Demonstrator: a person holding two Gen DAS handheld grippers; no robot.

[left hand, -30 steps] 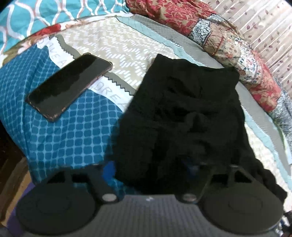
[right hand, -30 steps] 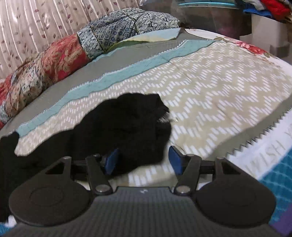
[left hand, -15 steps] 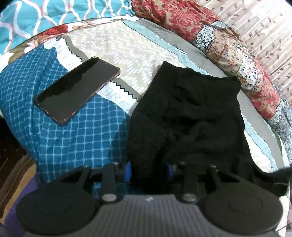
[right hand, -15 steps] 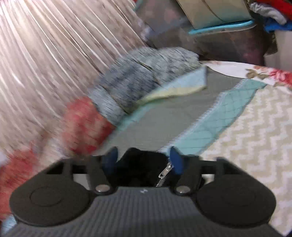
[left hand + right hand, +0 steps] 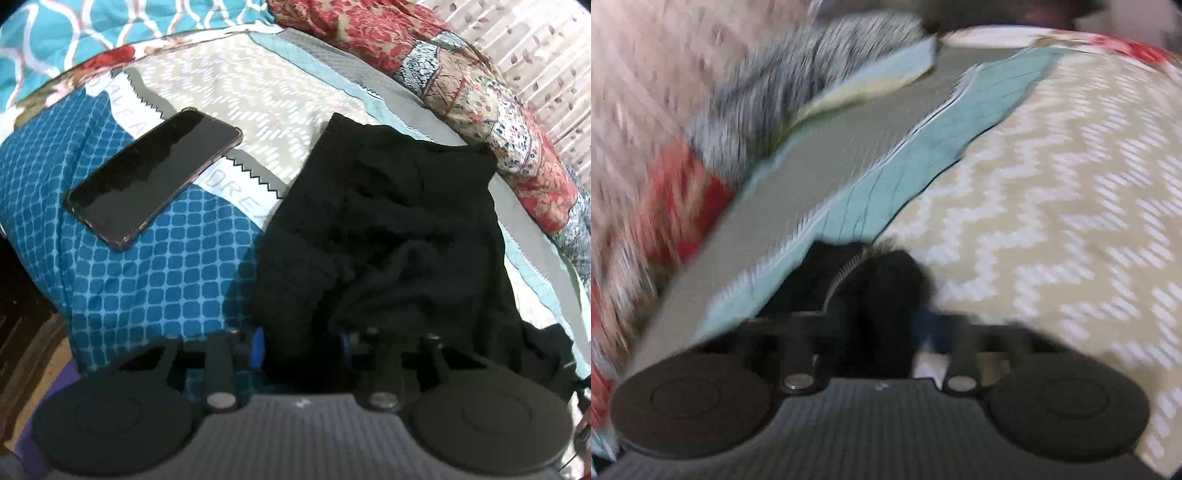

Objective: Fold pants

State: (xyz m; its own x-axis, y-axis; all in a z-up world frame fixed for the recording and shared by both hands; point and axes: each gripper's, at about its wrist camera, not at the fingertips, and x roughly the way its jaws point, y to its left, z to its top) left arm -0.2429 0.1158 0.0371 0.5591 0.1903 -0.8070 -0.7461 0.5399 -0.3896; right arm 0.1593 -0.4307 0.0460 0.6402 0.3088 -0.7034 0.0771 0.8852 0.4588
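The black, soft-knit pants (image 5: 388, 229) lie bunched and wrinkled on the patchwork quilted bedspread (image 5: 258, 99), spread over its beige zigzag panel and reaching toward the grey and pale-teal strips near the far edge. The fabric is crumpled in overlapping folds, with one straight hem edge facing the far side and a rumpled mass nearest the camera. A silver zipper (image 5: 842, 273) shows in the part of the pants seen from the right wrist view, though that view is blurred.

The left gripper (image 5: 301, 347) sits low at the near edge of the pants, its blue-padded fingers (image 5: 257, 347) pressed in on a fold of black cloth, so the jaws are clamped on the pants. The right gripper (image 5: 882, 332) points toward the far side of the bedspread, over the teal strip and the beige zigzag panel; a bunch of black fabric with the zipper fills the gap between its jaws, which are closed on the pants.

A dark rectangular smartphone with a reddish case (image 5: 151, 177) lies flat on the blue grid-patterned panel, well apart from the pants toward the left edge. A red floral and blue patterned blanket (image 5: 480, 96) is heaped along the far edge.
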